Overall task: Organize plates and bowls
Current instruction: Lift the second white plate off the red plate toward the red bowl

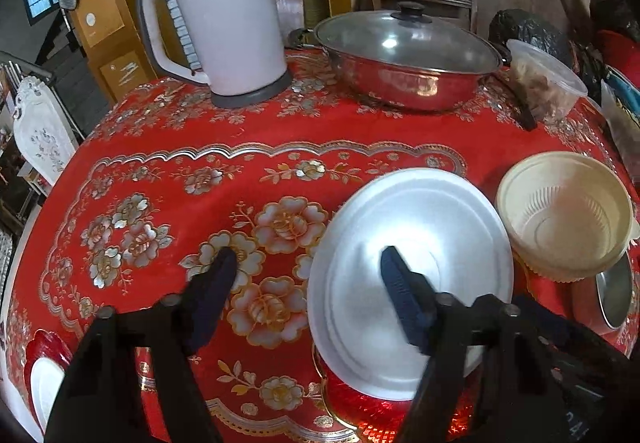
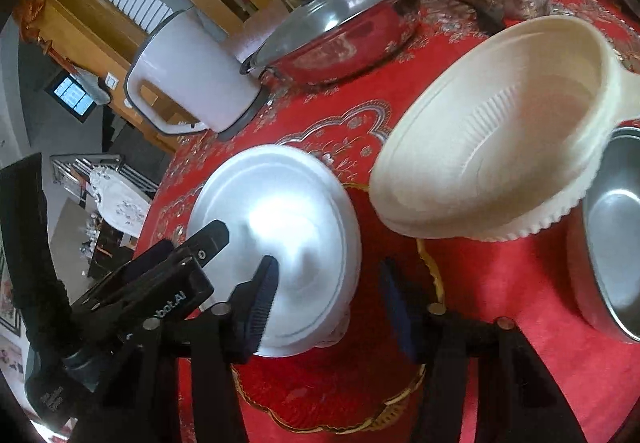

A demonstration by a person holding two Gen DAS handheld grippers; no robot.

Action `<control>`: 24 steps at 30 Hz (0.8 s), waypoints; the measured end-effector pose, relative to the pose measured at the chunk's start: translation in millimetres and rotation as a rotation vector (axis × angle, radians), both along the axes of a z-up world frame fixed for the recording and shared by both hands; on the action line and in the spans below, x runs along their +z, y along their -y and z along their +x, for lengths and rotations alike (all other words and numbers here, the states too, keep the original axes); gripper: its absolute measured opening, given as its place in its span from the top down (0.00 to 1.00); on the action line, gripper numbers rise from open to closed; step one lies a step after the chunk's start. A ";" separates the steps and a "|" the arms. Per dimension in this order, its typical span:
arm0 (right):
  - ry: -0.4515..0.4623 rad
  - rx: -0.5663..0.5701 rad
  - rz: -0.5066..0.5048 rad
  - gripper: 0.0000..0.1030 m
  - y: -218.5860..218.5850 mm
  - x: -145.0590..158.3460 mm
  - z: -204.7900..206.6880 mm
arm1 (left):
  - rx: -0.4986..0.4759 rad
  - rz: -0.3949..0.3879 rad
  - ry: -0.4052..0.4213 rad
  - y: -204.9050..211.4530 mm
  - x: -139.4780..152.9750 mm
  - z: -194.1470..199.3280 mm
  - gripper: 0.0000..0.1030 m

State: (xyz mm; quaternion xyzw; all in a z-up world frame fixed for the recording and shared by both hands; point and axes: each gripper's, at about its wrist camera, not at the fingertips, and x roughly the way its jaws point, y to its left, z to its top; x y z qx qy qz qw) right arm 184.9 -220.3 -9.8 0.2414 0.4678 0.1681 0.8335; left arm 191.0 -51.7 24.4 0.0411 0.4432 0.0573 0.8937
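Open left hand-held gripper [image 1: 308, 279] straddles the white plate's [image 1: 432, 227] left rim.

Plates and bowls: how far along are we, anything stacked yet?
Done: the white plate sits on the red plate. In hand: nothing; left gripper and right gripper are open by that stack. Left: the cream bowl and steel bowl remain unsorted.

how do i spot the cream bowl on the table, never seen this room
Start at the lidded steel pot at the back of the red tablecloth. Come forward to the silver plate; the cream bowl sits just right of it, the only ribbed, pale plastic dish.
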 end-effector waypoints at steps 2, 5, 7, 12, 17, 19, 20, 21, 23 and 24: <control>-0.002 0.012 0.004 0.59 -3.2 -0.2 0.4 | -0.011 -0.010 -0.014 0.4 -2.8 2.0 0.48; 0.005 0.022 -0.002 0.63 -7.8 0.9 0.1 | -0.018 -0.039 -0.040 -0.7 -7.8 3.6 0.71; 0.014 0.022 -0.023 0.63 -8.3 2.1 0.2 | -0.027 -0.058 -0.056 -0.9 -11.4 5.1 0.75; 0.031 0.034 -0.028 0.63 -7.7 6.5 -3.5 | -0.029 -0.120 -0.054 -11.2 -10.7 3.2 0.84; 0.053 0.045 -0.034 0.63 -11.9 16.8 -11.6 | -0.023 -0.115 -0.033 -14.0 -2.3 -7.9 0.84; 0.062 0.050 -0.034 0.63 -14.2 21.4 -16.6 | -0.018 -0.107 -0.021 -16.1 2.8 -15.6 0.84; 0.068 0.054 -0.038 0.63 -15.9 24.2 -19.4 | -0.015 -0.106 -0.016 -17.2 4.6 -18.6 0.84; 0.074 0.059 -0.042 0.63 -17.7 27.0 -22.9 | -0.012 -0.102 -0.011 -18.4 6.4 -22.1 0.84; 0.089 0.066 -0.062 0.63 -22.4 32.6 -30.7 | -0.007 -0.101 -0.001 -21.1 9.6 -30.0 0.84; 0.095 0.068 -0.070 0.63 -24.1 34.4 -34.3 | -0.005 -0.103 0.002 -22.9 11.3 -34.3 0.84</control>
